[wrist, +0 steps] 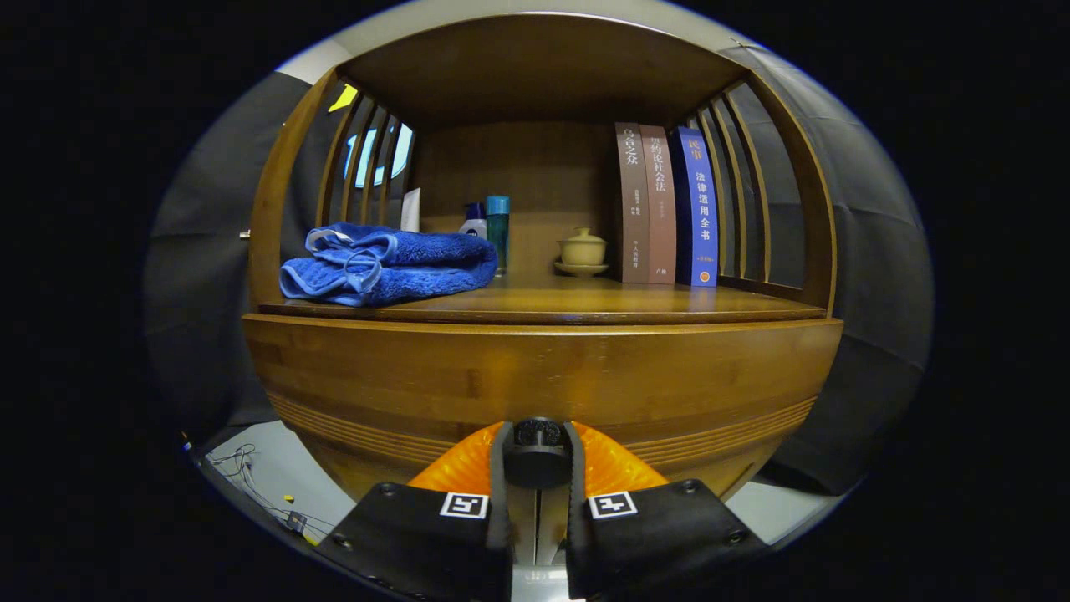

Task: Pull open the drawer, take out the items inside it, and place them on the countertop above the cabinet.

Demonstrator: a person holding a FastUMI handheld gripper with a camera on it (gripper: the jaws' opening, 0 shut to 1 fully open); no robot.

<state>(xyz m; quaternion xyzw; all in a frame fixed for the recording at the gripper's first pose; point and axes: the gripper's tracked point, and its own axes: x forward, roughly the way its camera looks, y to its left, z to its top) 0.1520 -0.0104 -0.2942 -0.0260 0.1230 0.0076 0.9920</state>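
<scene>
Nearest, my gripper (537, 456): the fingers (500, 468) are closed down to a narrow gap, one pressed against each side of the dark round drawer knob (537, 451), so I judge the knob gripped.

Next, the drawer front (535, 376): a wooden panel, flush with the cabinet as far as I can tell; the drawer is not yet pulled open and its contents are hidden.

Above it, the counter (585, 305), the wooden top where the items are to go. It carries:
- a folded blue towel (389, 263), on the left near the front edge;
- a teal-capped bottle (497, 230) and a smaller pump bottle (474, 224) behind the towel;
- a pale lidded teacup on a saucer (582, 251), toward the back;
- three upright books (666, 205) on the right, against the slatted side.

Risks, as I judge them: the knob is small and round, so a pull off its axis could let the fingers slip off. A hard jerk could rock the cabinet and topple the bottles or books. Free placing space is limited mostly to the middle and right front.
</scene>
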